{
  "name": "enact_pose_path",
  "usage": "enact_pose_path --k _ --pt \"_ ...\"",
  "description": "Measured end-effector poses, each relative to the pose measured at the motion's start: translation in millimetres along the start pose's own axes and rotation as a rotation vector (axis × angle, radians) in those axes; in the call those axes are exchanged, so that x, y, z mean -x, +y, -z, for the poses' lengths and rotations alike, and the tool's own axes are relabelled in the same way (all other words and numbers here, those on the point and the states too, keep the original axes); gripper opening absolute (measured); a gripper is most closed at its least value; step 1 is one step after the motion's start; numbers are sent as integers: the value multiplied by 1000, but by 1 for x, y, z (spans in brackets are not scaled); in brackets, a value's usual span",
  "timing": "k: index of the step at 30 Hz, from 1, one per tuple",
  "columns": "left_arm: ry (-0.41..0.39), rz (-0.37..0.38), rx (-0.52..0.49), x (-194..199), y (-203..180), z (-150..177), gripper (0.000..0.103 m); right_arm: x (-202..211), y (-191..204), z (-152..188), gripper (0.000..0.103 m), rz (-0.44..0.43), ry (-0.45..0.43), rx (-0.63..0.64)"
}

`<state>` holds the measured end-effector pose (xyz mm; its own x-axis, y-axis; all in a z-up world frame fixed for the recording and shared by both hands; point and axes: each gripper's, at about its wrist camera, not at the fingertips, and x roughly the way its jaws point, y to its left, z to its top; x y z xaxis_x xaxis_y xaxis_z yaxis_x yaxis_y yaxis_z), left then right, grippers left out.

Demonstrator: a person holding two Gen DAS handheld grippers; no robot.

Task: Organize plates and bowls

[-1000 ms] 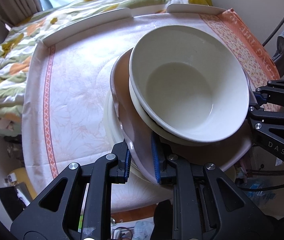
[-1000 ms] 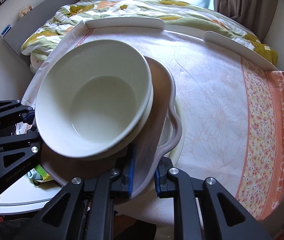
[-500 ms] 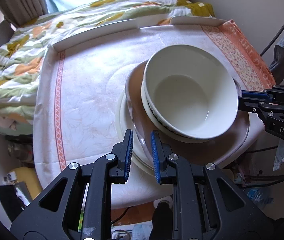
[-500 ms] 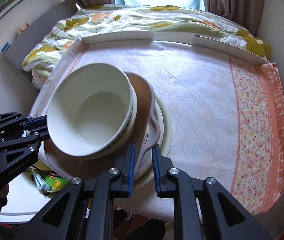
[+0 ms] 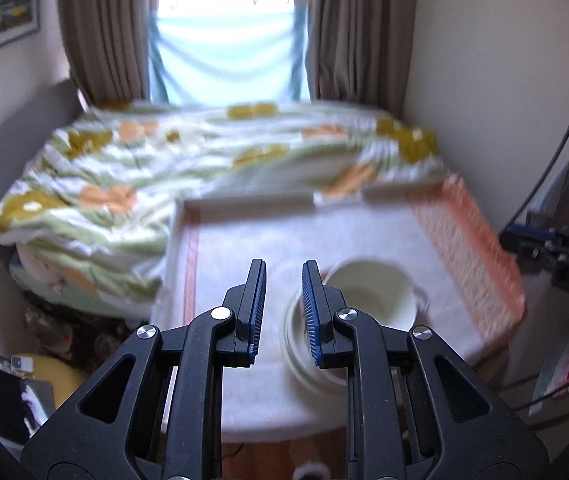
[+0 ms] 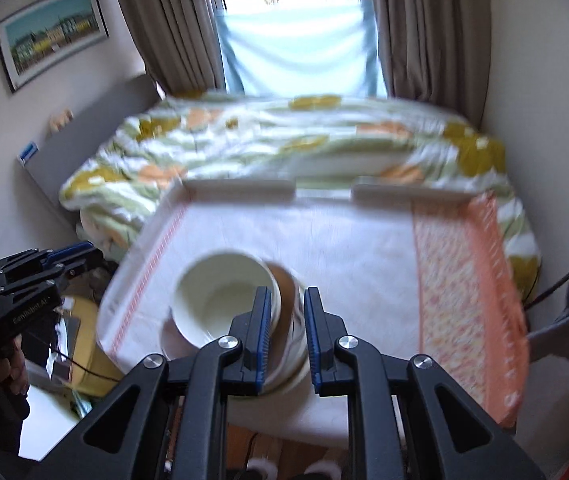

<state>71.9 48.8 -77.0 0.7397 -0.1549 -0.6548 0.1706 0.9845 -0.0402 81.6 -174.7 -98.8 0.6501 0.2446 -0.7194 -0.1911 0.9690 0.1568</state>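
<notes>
A stack of dishes stands near the front edge of the cloth-covered table (image 5: 244,252): white bowls (image 5: 372,294) nested on a brown plate (image 6: 284,292) over a cream plate (image 5: 296,356). The bowls also show in the right wrist view (image 6: 220,296). My left gripper (image 5: 282,312) is open and empty, raised well back from the stack, which lies just right of its fingers. My right gripper (image 6: 284,336) is open and empty, raised above and behind the stack. Both views are blurred.
A bed with a flowered quilt (image 5: 188,168) lies behind the table. White rails (image 6: 240,190) line the table's far edge. Curtains and a window are at the back. Clutter lies on the floor at the left (image 5: 44,368).
Both grippers have let go of the brown plate, opened and pulled up and back from the table. The stack now rests on the table, far smaller in both views.
</notes>
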Motion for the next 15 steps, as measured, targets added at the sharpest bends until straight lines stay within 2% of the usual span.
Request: enact_pose_path --k 1,2,3,4,5,6,7,8,9,11,15 --pt "-41 -2 6 13 -1 -7 17 12 4 -4 28 2 -36 1" --pt "-85 -6 15 27 -3 -12 17 23 7 -8 52 2 -74 -1" --pt "-112 -11 19 36 -4 -15 18 31 8 -12 84 1 -105 -2" --pt "-140 -19 23 45 -6 -19 27 39 9 -14 95 1 -140 -3" --pt "-151 -27 24 49 -8 -21 41 48 11 -17 100 3 -175 -2" --pt "-164 -41 28 55 -10 -23 89 54 13 -20 100 15 -196 4" --pt "-192 -53 34 61 -11 -22 102 61 16 -22 101 39 -213 11" --pt "-248 -54 39 70 -13 -20 103 66 17 -23 101 63 -233 16" --pt "-266 -48 35 74 -15 -20 103 69 18 -23 101 79 -250 16" --pt "-257 -61 27 76 -20 -18 103 75 19 -23 102 119 -267 1" --pt "-239 -83 16 71 -28 -10 103 81 13 -20 102 128 -281 -18"
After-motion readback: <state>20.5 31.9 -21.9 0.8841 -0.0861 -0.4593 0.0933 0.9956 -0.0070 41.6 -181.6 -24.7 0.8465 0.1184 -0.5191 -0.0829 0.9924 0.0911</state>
